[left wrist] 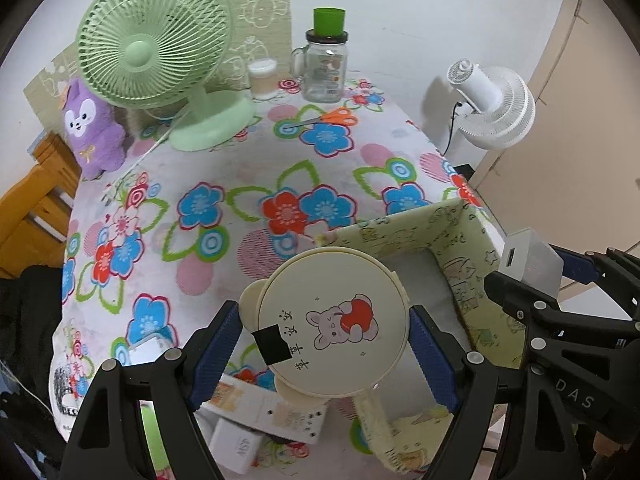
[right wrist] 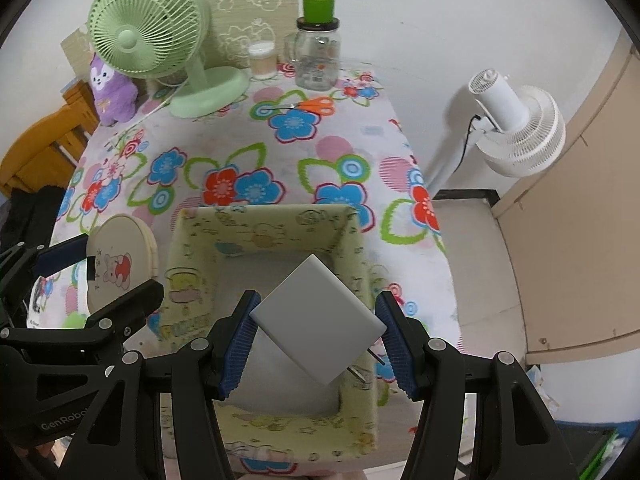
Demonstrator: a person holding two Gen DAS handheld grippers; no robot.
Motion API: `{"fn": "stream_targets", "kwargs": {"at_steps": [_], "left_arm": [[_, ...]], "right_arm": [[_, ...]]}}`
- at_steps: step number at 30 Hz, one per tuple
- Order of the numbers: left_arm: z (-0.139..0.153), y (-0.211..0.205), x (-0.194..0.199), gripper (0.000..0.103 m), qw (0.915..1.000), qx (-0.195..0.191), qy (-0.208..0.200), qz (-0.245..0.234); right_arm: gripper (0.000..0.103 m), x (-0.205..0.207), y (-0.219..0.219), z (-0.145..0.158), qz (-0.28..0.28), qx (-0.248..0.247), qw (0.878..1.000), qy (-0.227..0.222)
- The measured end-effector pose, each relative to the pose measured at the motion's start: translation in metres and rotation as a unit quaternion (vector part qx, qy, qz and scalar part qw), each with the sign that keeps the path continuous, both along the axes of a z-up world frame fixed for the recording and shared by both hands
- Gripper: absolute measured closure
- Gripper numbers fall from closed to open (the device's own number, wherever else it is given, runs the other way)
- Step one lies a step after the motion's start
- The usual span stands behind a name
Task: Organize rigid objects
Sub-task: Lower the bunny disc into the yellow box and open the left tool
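My left gripper [left wrist: 324, 336] is shut on a round cream case [left wrist: 332, 328] printed with a cartoon animal and a red apple, held above the floral tablecloth beside the fabric box's left wall. My right gripper [right wrist: 320, 320] is shut on a white plug adapter [right wrist: 316, 312], held tilted with its metal prongs toward the lower right. It hangs over the hollow of the pale green fabric box [right wrist: 260, 216]. The left wrist view shows the box [left wrist: 400, 228] at right, with the adapter [left wrist: 528, 256] above it. In the right wrist view the case [right wrist: 116, 264] is at far left.
At the table's back stand a green desk fan [left wrist: 156, 40], a purple plush [left wrist: 92, 124], a lidded cup [left wrist: 262, 80] and a glass jar with a green cup on top [left wrist: 324, 68]. Orange scissors [left wrist: 324, 118] lie nearby. White boxes [left wrist: 264, 408] sit below the case. A white fan [right wrist: 516, 128] stands past the table's right edge.
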State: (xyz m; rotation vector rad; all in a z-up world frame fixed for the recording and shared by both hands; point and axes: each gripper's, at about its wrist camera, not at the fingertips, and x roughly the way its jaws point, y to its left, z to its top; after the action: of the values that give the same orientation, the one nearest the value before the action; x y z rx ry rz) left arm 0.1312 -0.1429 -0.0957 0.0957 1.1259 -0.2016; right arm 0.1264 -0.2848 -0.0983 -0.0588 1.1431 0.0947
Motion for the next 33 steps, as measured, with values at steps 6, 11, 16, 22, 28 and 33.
{"fn": "stream_targets", "kwargs": {"at_steps": [6, 11, 16, 22, 28, 33], "left_arm": [[-0.008, -0.022, 0.004, 0.019, 0.9999, -0.006, 0.007, -0.011], [-0.017, -0.041, 0.009, 0.019, 0.9996, -0.008, 0.02, -0.021], [-0.032, -0.056, 0.013, 0.019, 0.999, 0.009, 0.033, -0.027], [-0.047, -0.07, 0.022, 0.019, 0.9981, 0.003, 0.051, -0.033], [-0.063, -0.08, 0.032, 0.018, 0.9971, 0.007, 0.063, -0.044], [-0.068, -0.079, 0.034, 0.012, 0.9964, 0.001, 0.068, -0.051]], "right_arm": [[0.041, 0.003, -0.022, -0.006, -0.011, -0.004, 1.0, 0.003], [0.041, 0.006, -0.042, -0.012, -0.023, -0.007, 1.0, 0.009], [0.041, 0.012, -0.056, -0.021, -0.031, -0.004, 0.999, 0.019], [0.041, 0.018, -0.063, -0.029, -0.031, 0.0, 0.999, 0.03], [0.041, 0.023, -0.064, -0.036, -0.028, 0.0, 0.999, 0.04], [0.041, 0.025, -0.062, -0.039, -0.03, -0.001, 0.999, 0.042]]}}
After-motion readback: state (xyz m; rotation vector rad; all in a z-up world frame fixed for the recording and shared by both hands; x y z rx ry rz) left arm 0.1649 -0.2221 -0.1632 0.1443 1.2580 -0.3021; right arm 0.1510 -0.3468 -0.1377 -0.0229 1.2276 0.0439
